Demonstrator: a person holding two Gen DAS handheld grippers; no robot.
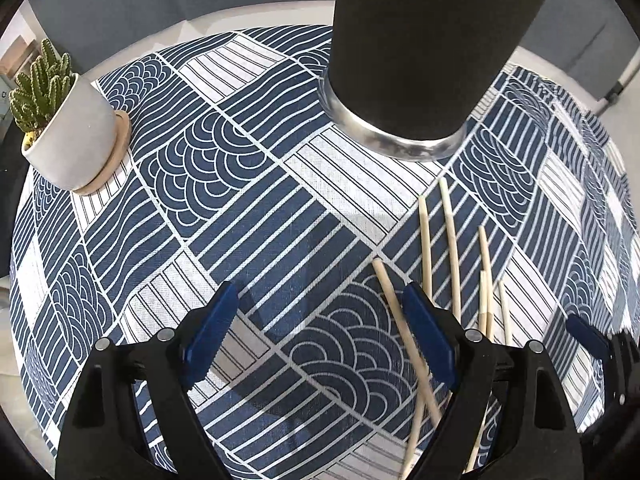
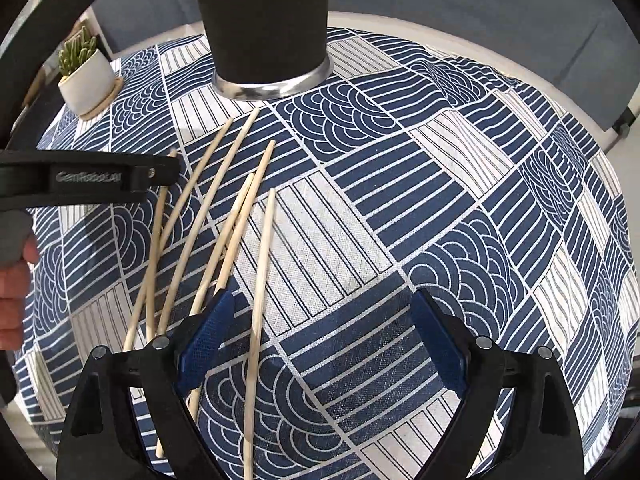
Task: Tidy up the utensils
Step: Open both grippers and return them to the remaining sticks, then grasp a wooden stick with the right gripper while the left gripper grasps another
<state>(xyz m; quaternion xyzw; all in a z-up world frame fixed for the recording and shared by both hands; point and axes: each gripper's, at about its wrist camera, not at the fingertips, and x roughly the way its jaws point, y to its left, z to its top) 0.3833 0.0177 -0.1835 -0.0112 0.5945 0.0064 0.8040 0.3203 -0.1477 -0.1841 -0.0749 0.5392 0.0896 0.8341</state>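
Hovering over blue-and-white patterned tablecloth point(image 2: 360, 208): left gripper point(image 1: 320, 340) and right gripper point(image 2: 320, 340), fingers spread, pinching nothing. Lying loose near tall black metal-based cup point(image 2: 264, 24): pale wooden chopsticks point(image 2: 260, 280).

- The left wrist view looks steeply down from close above the table point(image 1: 256, 216), facing the black cup point(image 1: 424, 48), with the chopsticks point(image 1: 450, 236) to its right.
- The right wrist view looks down the same way, toward the cup point(image 2: 264, 20) from its near side, with the chopsticks point(image 2: 240, 220) on its left.
- Both views share the cup, the chopsticks, the potted cactus point(image 1: 60, 108) far left of the cup, and the patterned cloth.
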